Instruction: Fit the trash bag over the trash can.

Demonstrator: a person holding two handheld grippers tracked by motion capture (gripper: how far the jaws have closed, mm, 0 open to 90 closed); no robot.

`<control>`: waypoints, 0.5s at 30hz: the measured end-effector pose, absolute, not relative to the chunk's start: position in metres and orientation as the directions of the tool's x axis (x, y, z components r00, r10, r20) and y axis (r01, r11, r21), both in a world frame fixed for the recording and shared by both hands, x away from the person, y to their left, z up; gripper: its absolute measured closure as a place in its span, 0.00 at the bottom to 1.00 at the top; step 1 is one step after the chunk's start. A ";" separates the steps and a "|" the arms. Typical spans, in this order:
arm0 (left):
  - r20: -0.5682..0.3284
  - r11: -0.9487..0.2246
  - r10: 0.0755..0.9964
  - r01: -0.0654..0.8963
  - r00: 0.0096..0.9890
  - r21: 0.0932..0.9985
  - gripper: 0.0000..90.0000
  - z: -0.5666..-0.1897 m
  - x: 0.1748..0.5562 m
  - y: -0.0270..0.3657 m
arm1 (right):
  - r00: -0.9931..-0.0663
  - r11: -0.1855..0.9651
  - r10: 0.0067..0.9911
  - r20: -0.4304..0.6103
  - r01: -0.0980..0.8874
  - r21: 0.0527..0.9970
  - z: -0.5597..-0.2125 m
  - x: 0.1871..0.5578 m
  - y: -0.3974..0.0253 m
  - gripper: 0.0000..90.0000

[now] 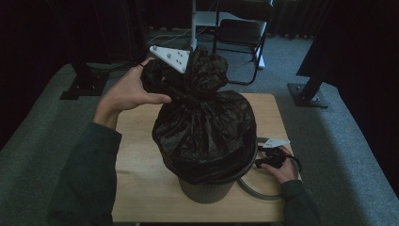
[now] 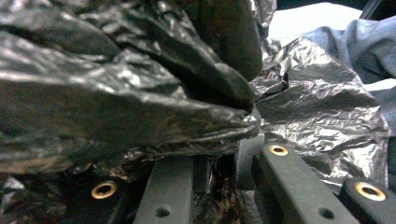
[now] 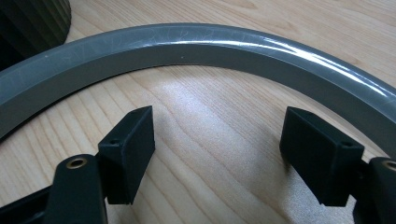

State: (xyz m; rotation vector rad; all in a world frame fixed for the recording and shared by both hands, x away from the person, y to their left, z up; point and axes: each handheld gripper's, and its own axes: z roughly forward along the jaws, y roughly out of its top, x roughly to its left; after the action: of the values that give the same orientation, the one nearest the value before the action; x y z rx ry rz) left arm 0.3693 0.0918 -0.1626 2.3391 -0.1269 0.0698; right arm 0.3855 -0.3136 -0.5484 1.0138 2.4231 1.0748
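Observation:
A black garbage bag (image 1: 204,127) bulges out of a grey ribbed bin (image 1: 207,190) on a wooden table (image 1: 136,188). The bag's top is bunched into a neck, with a crumpled tuft above it. My left gripper (image 1: 186,95), with its grey plate on top, is shut on that neck from the left. In the left gripper view, black film (image 2: 116,93) is squeezed between the near-closed jaws of the left gripper (image 2: 224,168). My right gripper (image 1: 263,157) rests low on the table right of the bin. It stands open (image 3: 217,135) just inside a grey plastic ring (image 3: 196,44) and touches nothing.
The grey ring (image 1: 256,190) lies flat on the table around the bin's base. A dark chair (image 1: 240,33) and a white pole stand behind the table. Black stand feet (image 1: 308,89) sit on the carpet at either side. Bare wood lies left of the bin.

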 end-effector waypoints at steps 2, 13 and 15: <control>0.086 -0.692 -0.078 -0.116 0.993 0.713 0.89 -0.164 0.369 0.090 | -0.705 0.470 0.710 0.010 0.483 0.739 -0.548 0.385 -0.314 0.29; 0.068 -0.675 -0.094 -0.114 0.993 0.729 0.90 -0.166 0.367 0.087 | -0.704 0.470 0.710 0.009 0.483 0.739 -0.548 0.385 -0.314 0.29; 0.066 -0.675 -0.099 -0.116 0.993 0.729 0.90 -0.166 0.367 0.086 | -0.704 0.470 0.710 0.010 0.484 0.738 -0.548 0.385 -0.313 0.29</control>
State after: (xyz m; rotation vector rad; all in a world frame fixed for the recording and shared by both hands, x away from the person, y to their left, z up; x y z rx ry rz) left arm 0.3671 0.0858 -0.1665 2.3162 -0.1482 0.0272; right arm 0.3854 -0.3135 -0.5484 1.0158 2.4227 1.0743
